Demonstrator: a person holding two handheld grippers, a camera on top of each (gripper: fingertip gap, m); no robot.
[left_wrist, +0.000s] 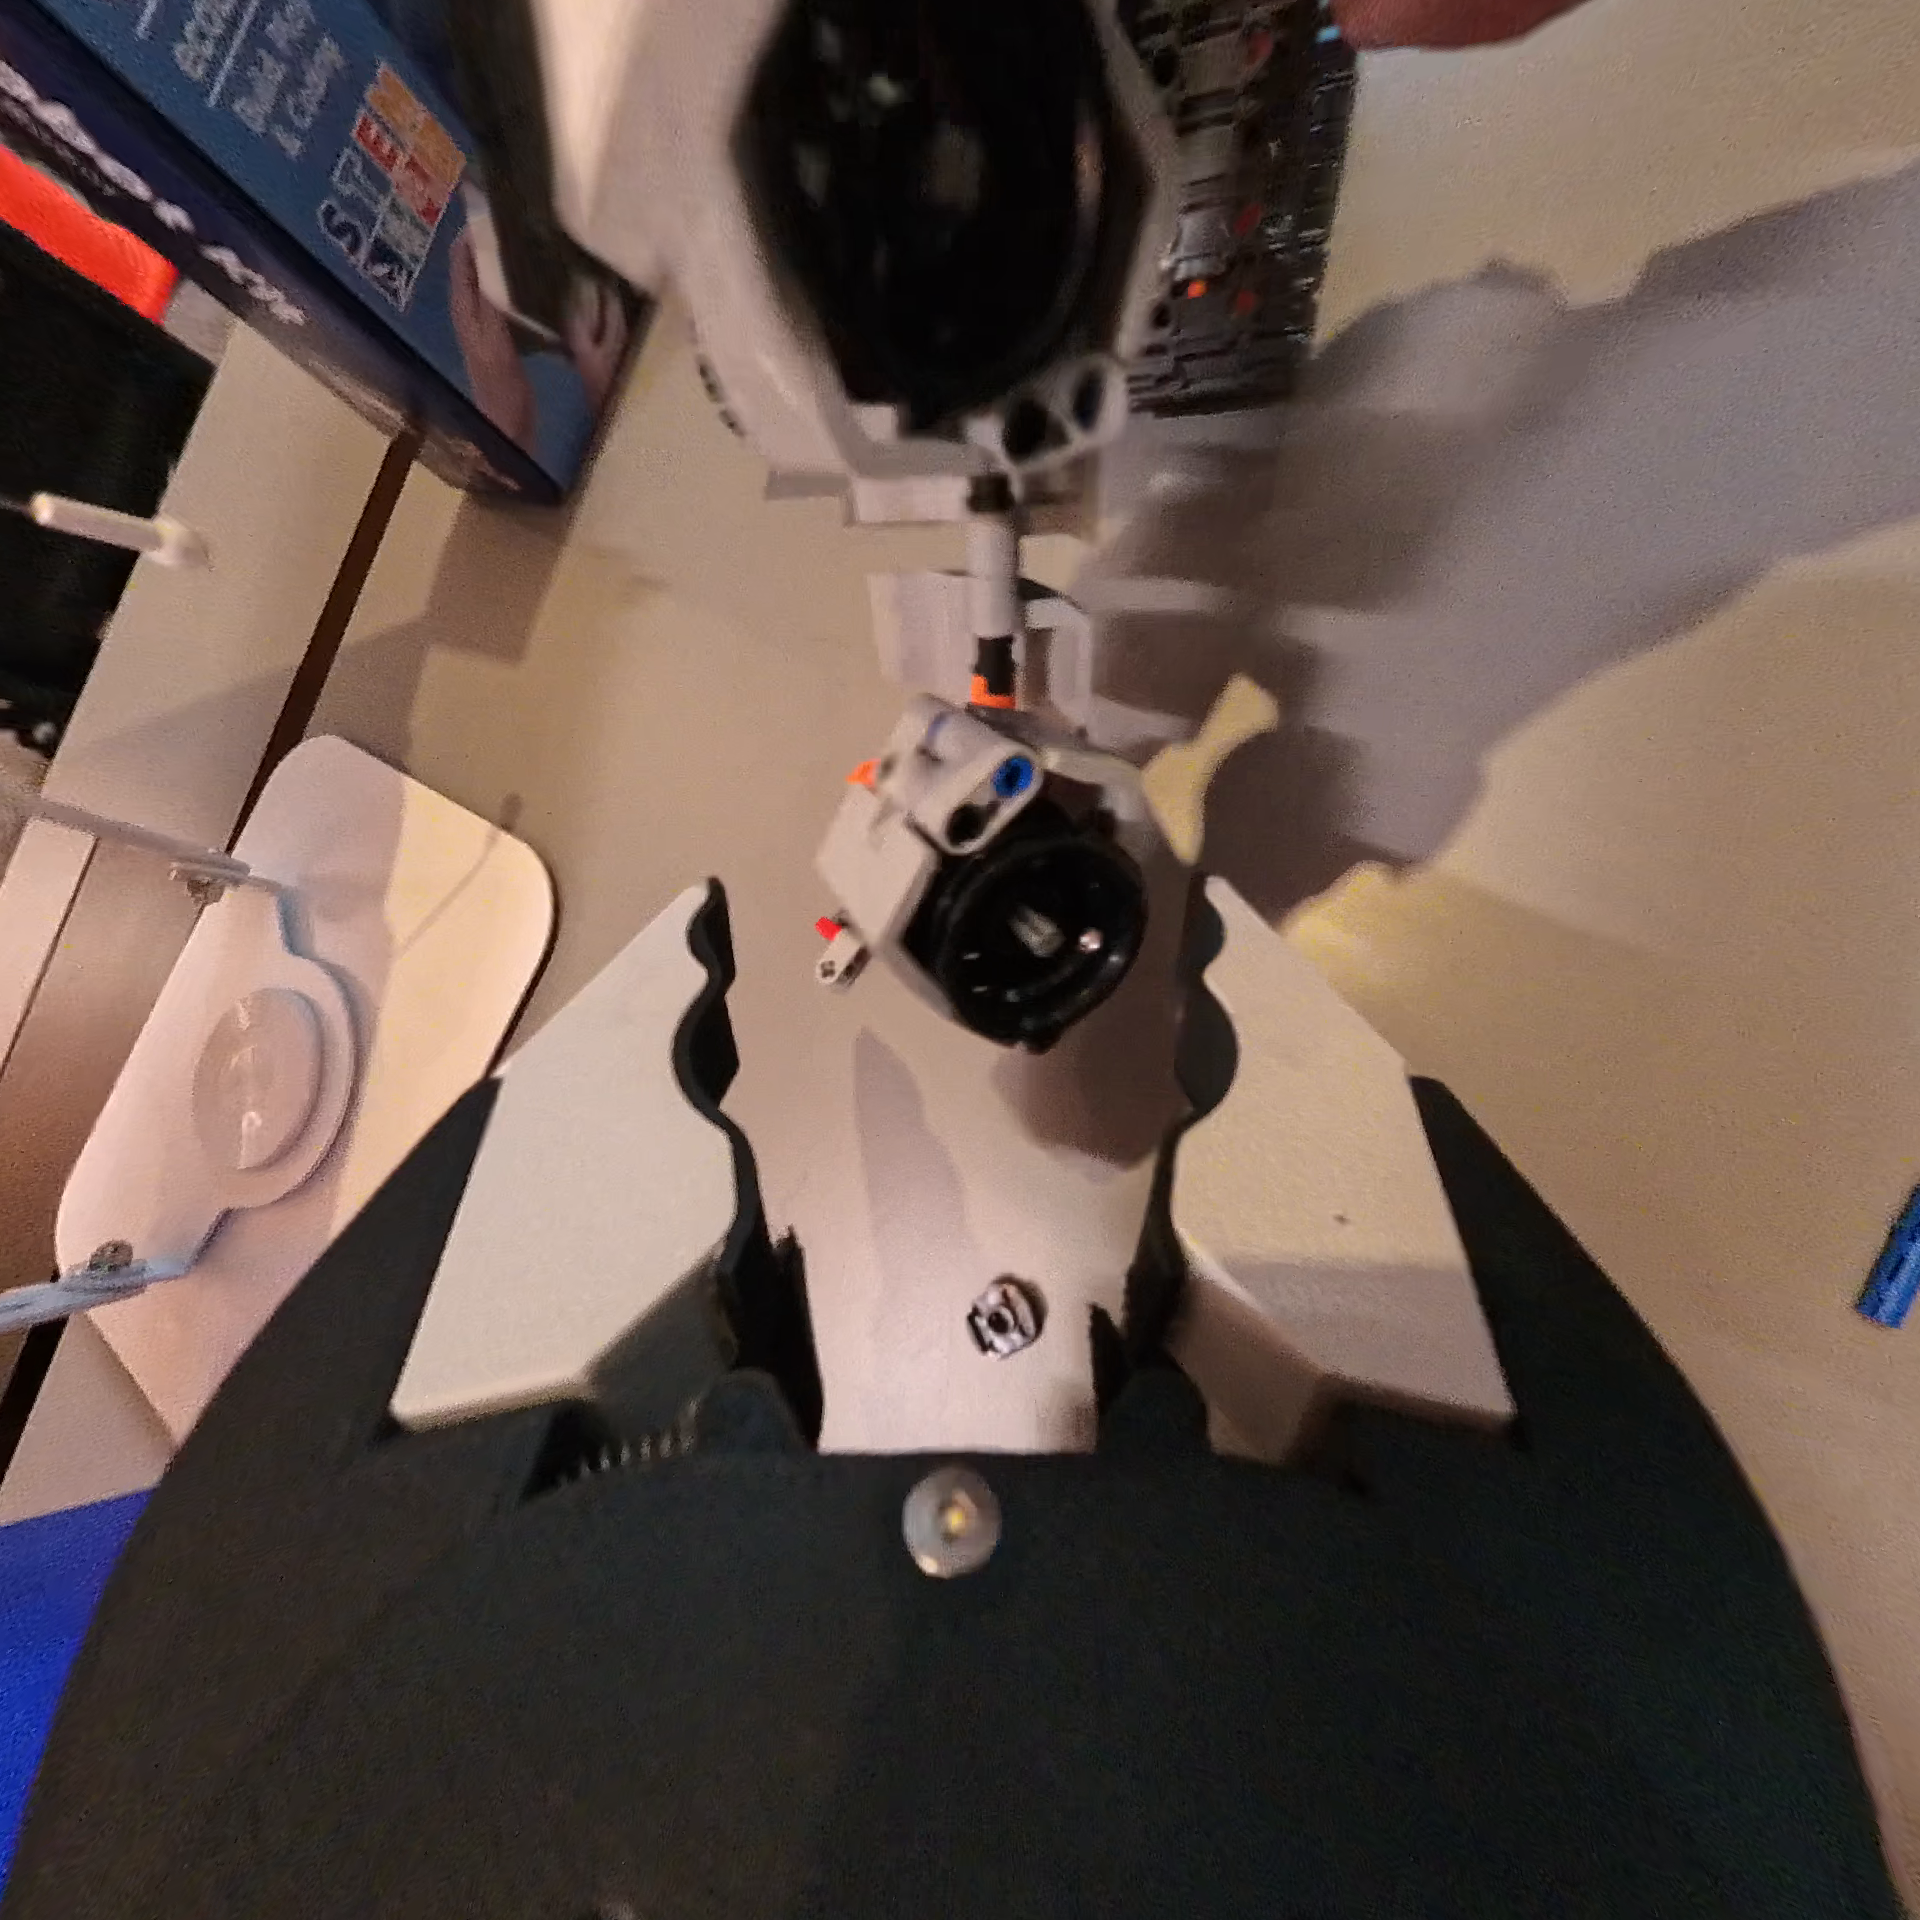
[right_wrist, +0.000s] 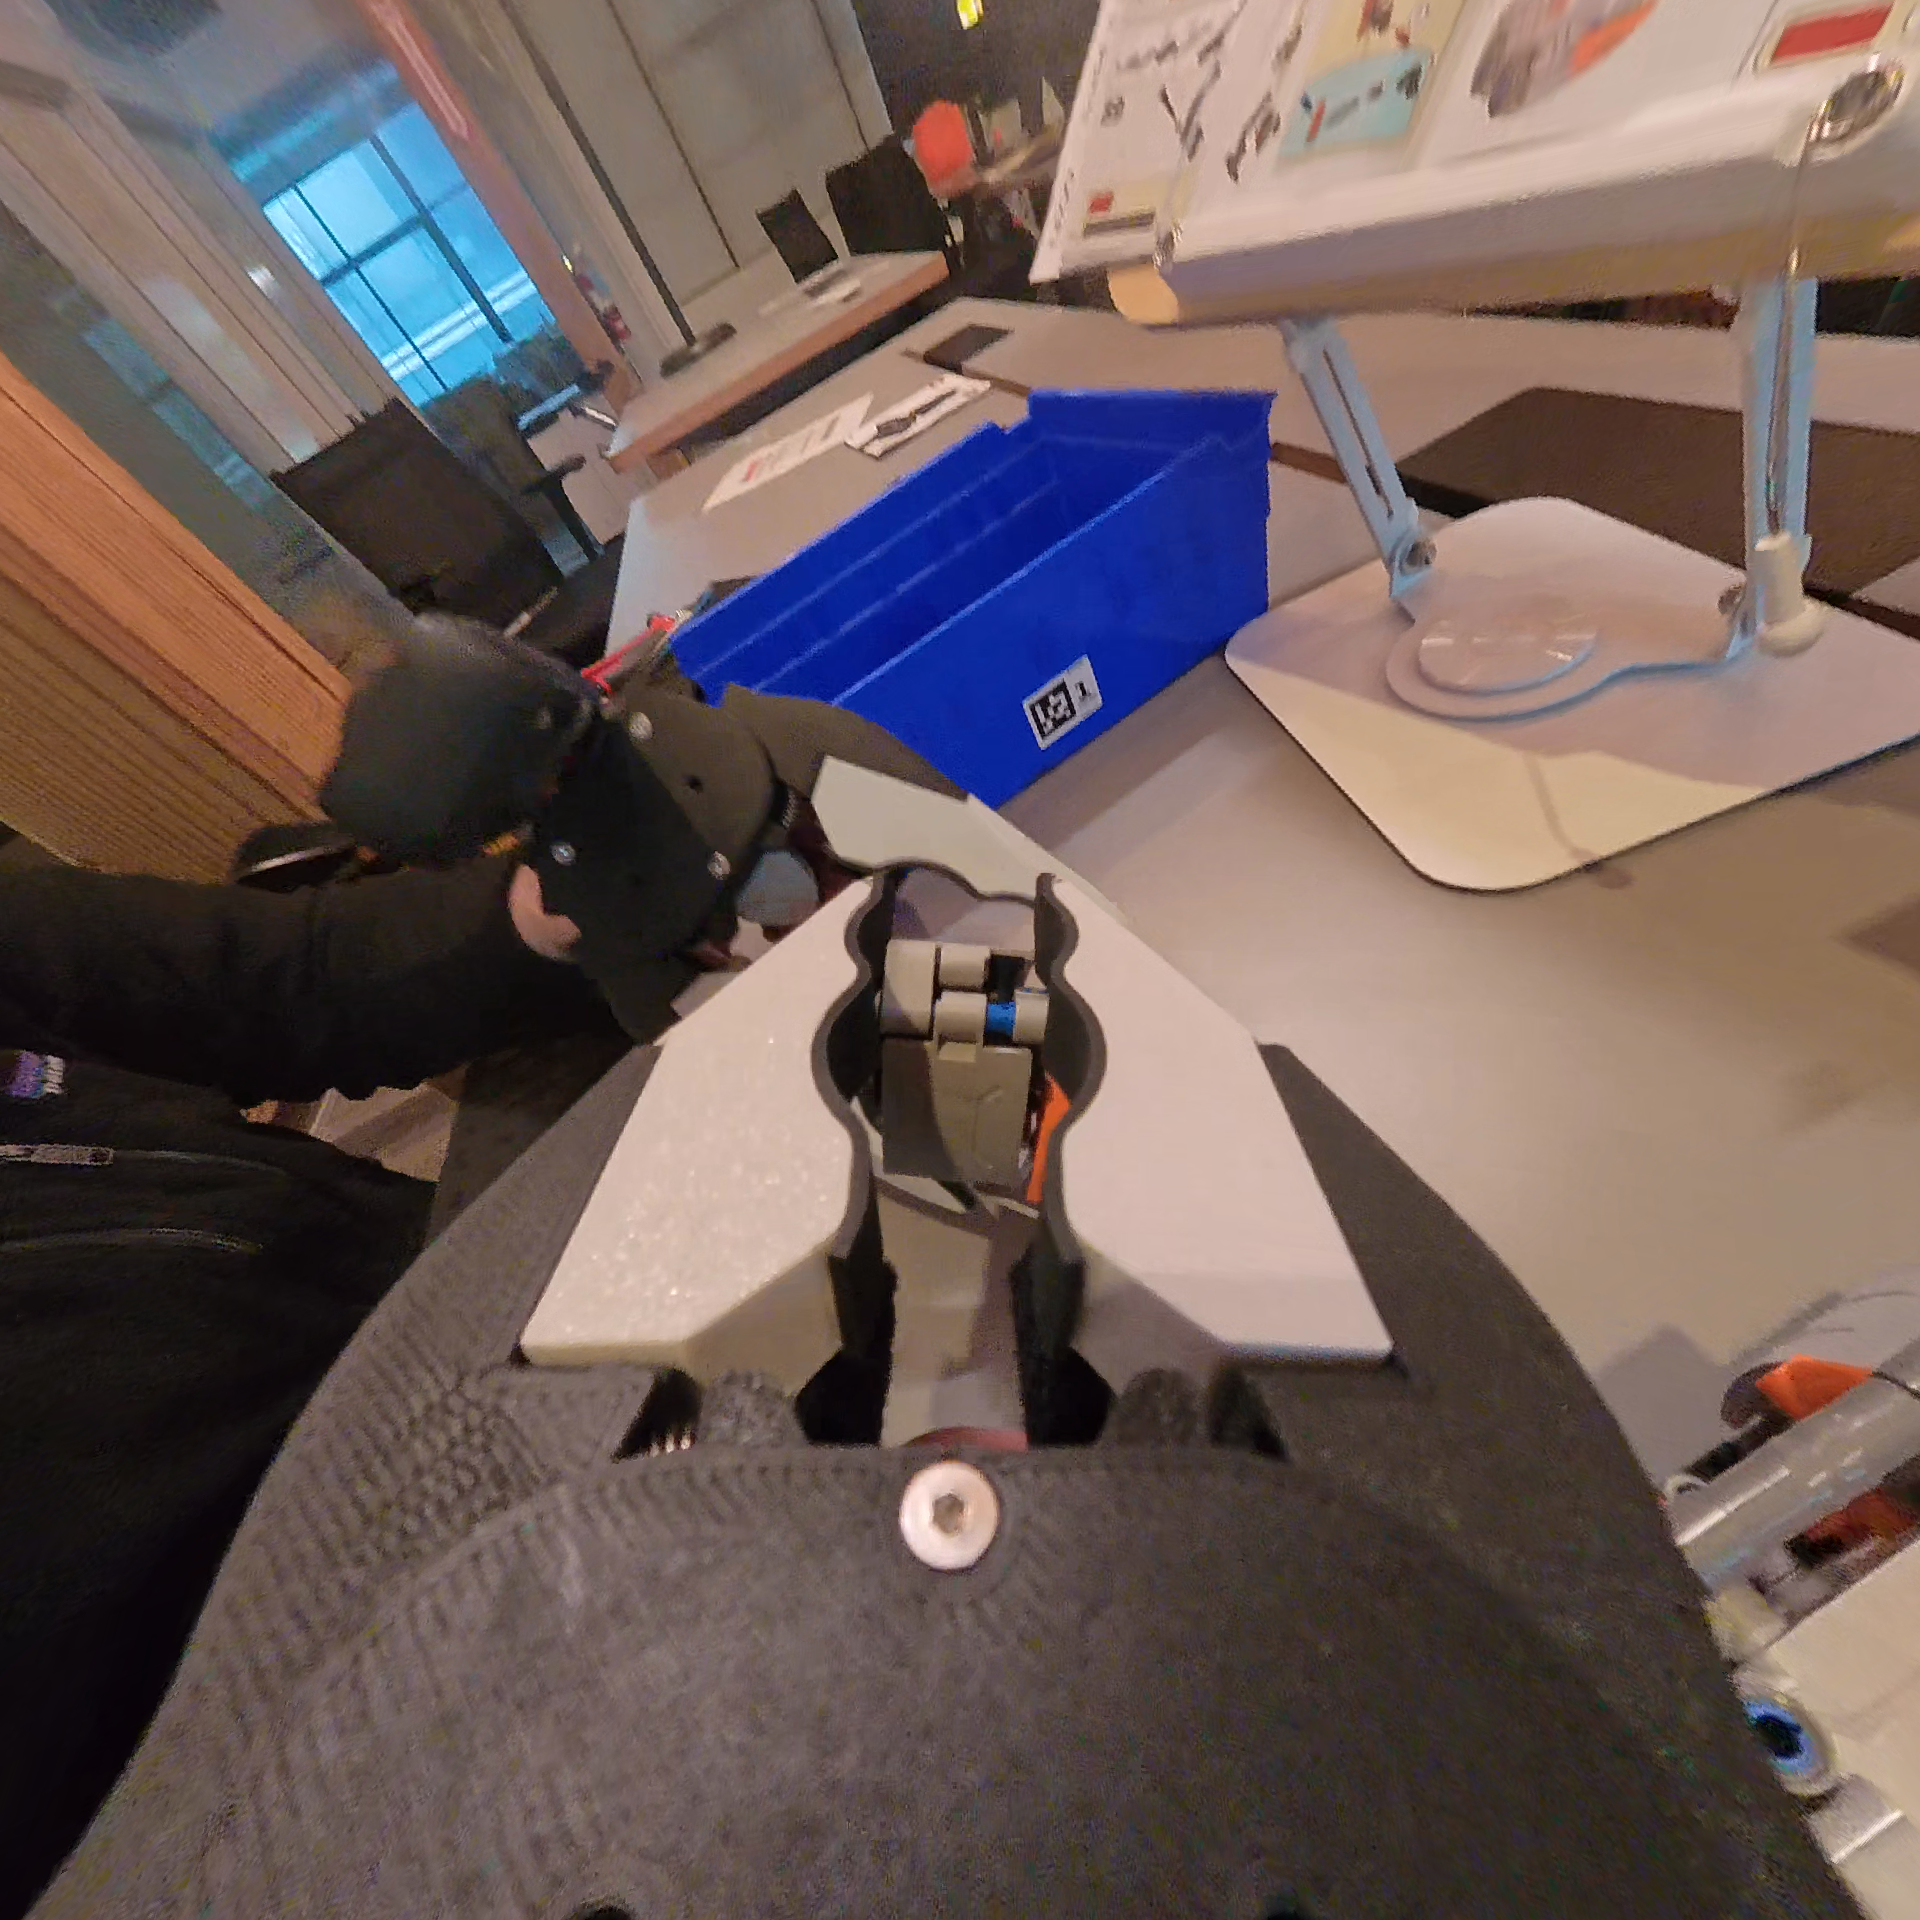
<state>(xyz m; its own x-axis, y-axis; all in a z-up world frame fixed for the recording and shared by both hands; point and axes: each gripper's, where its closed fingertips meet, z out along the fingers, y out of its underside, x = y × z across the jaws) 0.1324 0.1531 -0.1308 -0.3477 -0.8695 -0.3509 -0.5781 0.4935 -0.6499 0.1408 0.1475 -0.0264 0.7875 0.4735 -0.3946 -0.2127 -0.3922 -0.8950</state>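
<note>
- The tabletop (right_wrist: 1351, 1039) is carrying everything in view; its pale surface is lying open below both tools.
- The stand (right_wrist: 1558, 717) is resting on a flat white base at the far side, and its tilted top is holding a printed booklet (right_wrist: 1351, 83) up, apparently so the pages face the person.
- The bin (right_wrist: 997, 623) is sitting just beside the stand base, blue, its open top facing up, near the left tool.
- A printed box (left_wrist: 343, 208) is standing at the tabletop's edge in the left wrist view, well apart from the tools.
- The left tool (left_wrist: 961, 997) is hovering with its fingers spread wide; it is gripping nothing, and the wheel piece lies between and just beyond its tips.
- The model (left_wrist: 935, 208), a grey brick build with a large black wheel, is being held above the tabletop; blur is hiding who or what is supporting it.
- The wheel piece (left_wrist: 987, 904), a grey block with a black wheel, is hanging on a thin shaft below the model, nearest the left tool; contact with it cannot be told.
- The right tool (right_wrist: 961, 977) is pinching a grey part (right_wrist: 956, 1091), with its fingers pressed against both sides.
- The grey part is sitting upright in the scalloped recess between the fingers, which is probably keeping it from twisting.
</note>
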